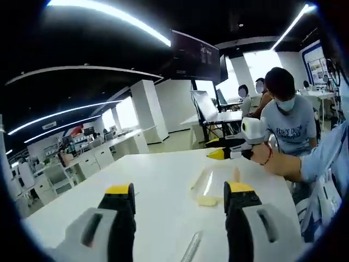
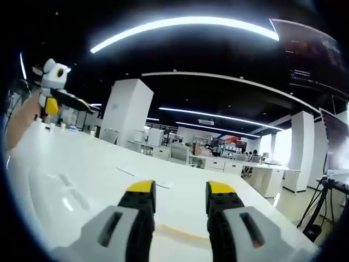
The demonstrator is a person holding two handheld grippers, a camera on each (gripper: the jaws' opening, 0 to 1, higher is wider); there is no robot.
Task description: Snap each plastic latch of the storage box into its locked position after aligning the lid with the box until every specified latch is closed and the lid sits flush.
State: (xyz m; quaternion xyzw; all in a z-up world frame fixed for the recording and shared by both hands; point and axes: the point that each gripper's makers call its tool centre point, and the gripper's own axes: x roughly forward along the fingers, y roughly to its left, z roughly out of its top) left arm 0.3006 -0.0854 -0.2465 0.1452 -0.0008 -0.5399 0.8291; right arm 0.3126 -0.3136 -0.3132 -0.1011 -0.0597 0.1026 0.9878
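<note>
Progress: clear plastic storage box (image 1: 210,185) with pale latches sat untouched; latching apparently not begun.
Left gripper (image 1: 180,197): jaws spread, empty.
Right gripper (image 2: 180,195): jaws parted, empty.

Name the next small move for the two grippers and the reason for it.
Probably lower both toward the clear storage box on the white table. The left gripper and right gripper are open, empty and held above it, touching no latch.
</note>
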